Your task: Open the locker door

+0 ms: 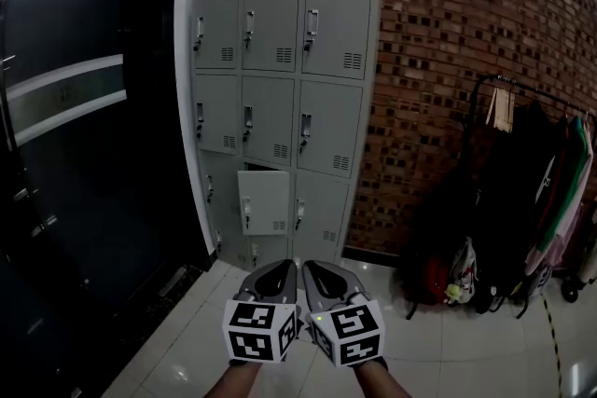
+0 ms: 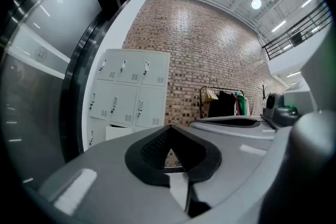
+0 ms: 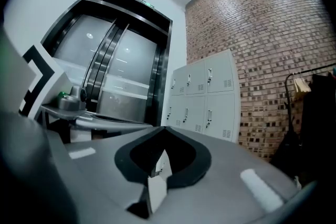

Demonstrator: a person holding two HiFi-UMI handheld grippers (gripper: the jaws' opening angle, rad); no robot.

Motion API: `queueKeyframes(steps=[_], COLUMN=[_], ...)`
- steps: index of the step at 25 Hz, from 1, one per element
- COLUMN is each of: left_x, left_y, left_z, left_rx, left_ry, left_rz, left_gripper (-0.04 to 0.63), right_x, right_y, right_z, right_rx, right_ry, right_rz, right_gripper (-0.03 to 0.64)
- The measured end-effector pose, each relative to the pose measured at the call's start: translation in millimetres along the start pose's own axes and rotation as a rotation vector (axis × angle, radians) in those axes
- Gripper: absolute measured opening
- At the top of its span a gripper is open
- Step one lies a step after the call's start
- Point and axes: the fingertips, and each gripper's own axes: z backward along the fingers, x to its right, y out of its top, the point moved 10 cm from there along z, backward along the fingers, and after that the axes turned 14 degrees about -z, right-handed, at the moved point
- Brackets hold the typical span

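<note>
Locker door (image 1: 264,200): middle column, third row down of the grey locker cabinet (image 1: 341,116), standing ajar with its top edge swung clear of the frame. It lay well ahead of your grippers and above them in the head view, touched by neither.

- Left gripper (image 1: 284,266): you held it low and central, forearm entering from the bottom edge, jaws pointing forward at the cabinet. Jaws were pressed together at the tips, with nothing between them.
- Right gripper (image 1: 312,267): you held it just beside the left one, marker cubes nearly touching, aimed the same way. Jaws were clenched tight and empty.
- Tiled floor (image 1: 466,354): pale and glossy, between you and the cabinet.
- Clothes rack (image 1: 527,144): right of the cabinet, hung with garments, bags at its foot.
- Brick wall (image 1: 448,14): behind the cabinet and rack.
- Dark glazed doors (image 1: 84,163): left of the cabinet.
</note>
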Motion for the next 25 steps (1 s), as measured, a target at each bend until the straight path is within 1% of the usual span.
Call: queueKeyframes(steps=[6, 13, 18, 22, 25], left_x=[-30, -57, -78, -95, -105], left_y=[-7, -15, -16, -5, 6], left_z=[-32, -80, -136, -194, -239], left_rx=[0.003, -0.007, -0.002, 0.003, 0.01], left_ry=[-0.006, 0.007, 0.024, 0.036, 0.031], left_rz=[0.0, -0.009, -0.03, -0.036, -0.041], left_gripper=[0.006, 0.006, 0.006, 0.006, 0.006], right_x=[15, 47, 84, 120, 148], right_y=[-6, -7, 1, 18, 30], right_z=[-40, -94, -145, -190, -224], right_rx=[0.002, 0.012, 0.038, 0.046, 0.048], right_ry=[-0.008, 0.004, 0.023, 0.044, 0.062], right_rz=[-0.027, -0.041, -0.032, -0.026, -0.017], right_gripper=[0.0, 0.0, 0.0, 0.0, 0.0])
